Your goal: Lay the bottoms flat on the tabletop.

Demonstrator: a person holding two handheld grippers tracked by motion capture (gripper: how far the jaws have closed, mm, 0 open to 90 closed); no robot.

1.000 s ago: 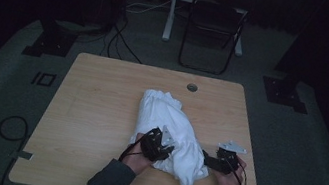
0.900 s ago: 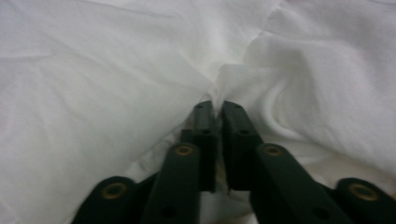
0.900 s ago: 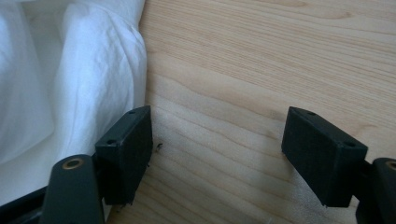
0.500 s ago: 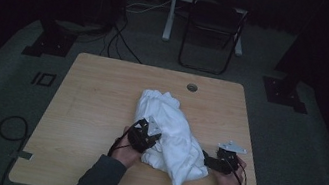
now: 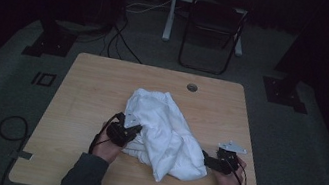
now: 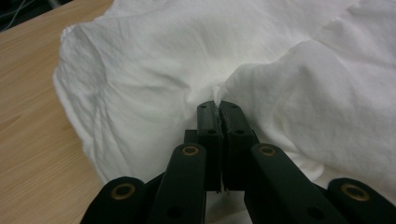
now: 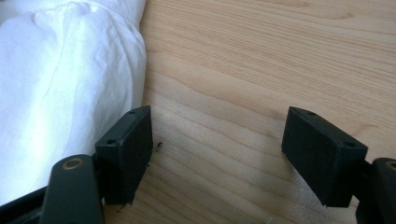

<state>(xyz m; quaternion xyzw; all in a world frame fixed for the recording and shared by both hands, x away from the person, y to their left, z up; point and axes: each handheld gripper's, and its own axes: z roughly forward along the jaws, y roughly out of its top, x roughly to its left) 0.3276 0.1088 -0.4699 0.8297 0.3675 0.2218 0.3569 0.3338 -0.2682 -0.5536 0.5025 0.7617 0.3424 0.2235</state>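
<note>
The room around you is dark, and the wooden table (image 5: 92, 85) is the only lit patch. A crumpled white cloth (image 5: 165, 133) lies heaped on its near middle. Your left gripper (image 6: 218, 109) has its jaws pressed together on a pinched fold at the cloth's left side. Your right gripper (image 7: 217, 144) sits on bare wood with its jaws spread wide, one jaw just beside the cloth's edge. A folding chair (image 5: 214, 25) stands on the floor beyond the table.
</note>
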